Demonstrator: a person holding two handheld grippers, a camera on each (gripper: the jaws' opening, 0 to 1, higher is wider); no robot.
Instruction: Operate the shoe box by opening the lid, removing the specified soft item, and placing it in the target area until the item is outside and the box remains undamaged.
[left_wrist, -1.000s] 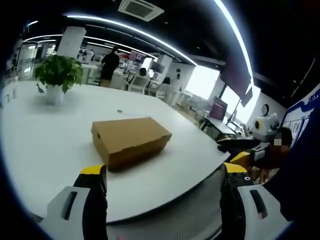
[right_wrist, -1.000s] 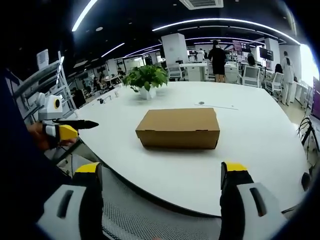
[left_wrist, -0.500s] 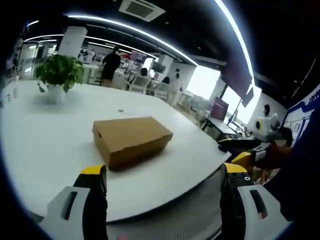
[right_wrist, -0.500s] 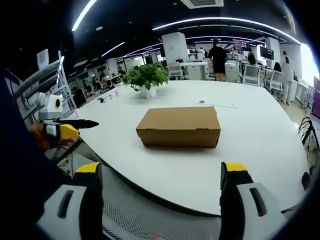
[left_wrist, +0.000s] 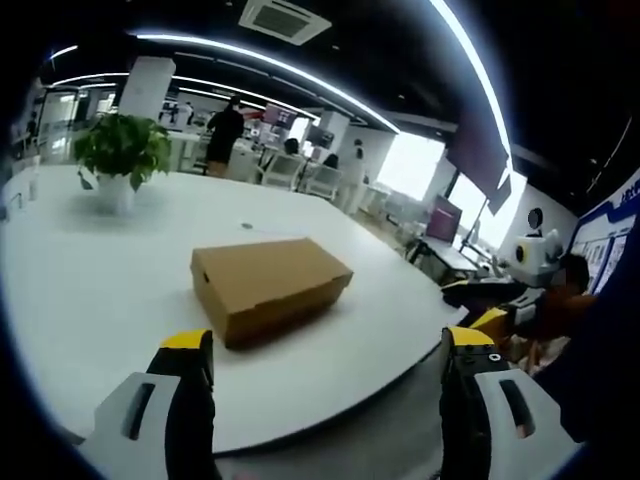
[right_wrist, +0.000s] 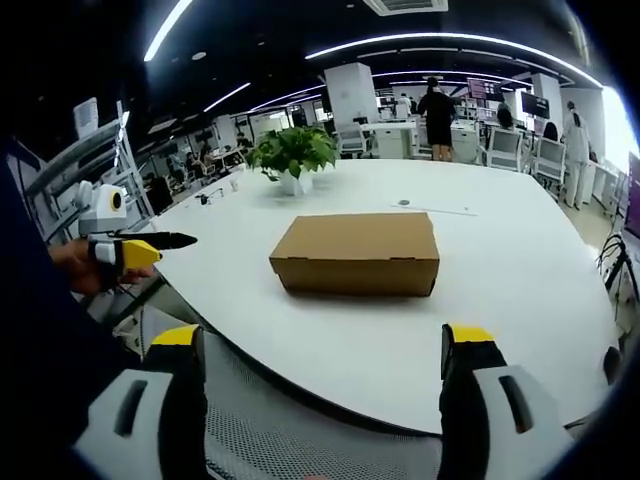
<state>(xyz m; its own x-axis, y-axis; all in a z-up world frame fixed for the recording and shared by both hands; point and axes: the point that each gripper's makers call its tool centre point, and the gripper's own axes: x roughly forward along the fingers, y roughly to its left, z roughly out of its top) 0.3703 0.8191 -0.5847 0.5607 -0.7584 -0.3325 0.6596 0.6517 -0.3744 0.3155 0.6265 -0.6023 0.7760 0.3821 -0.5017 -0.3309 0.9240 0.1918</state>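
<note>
My left gripper (left_wrist: 325, 350) and right gripper (right_wrist: 322, 345) both spread, empty. Shoe box (right_wrist: 356, 254) ahead of both, well beyond my tips, lid closed, on white table (right_wrist: 520, 270). Looks like light, thin cardboard, easily creased; I'd lift the lid's front lip gently.

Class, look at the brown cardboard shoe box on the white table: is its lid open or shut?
Shut. The brown cardboard shoe box has its lid lying flat and flush on top in both views; nothing inside is visible.
</note>
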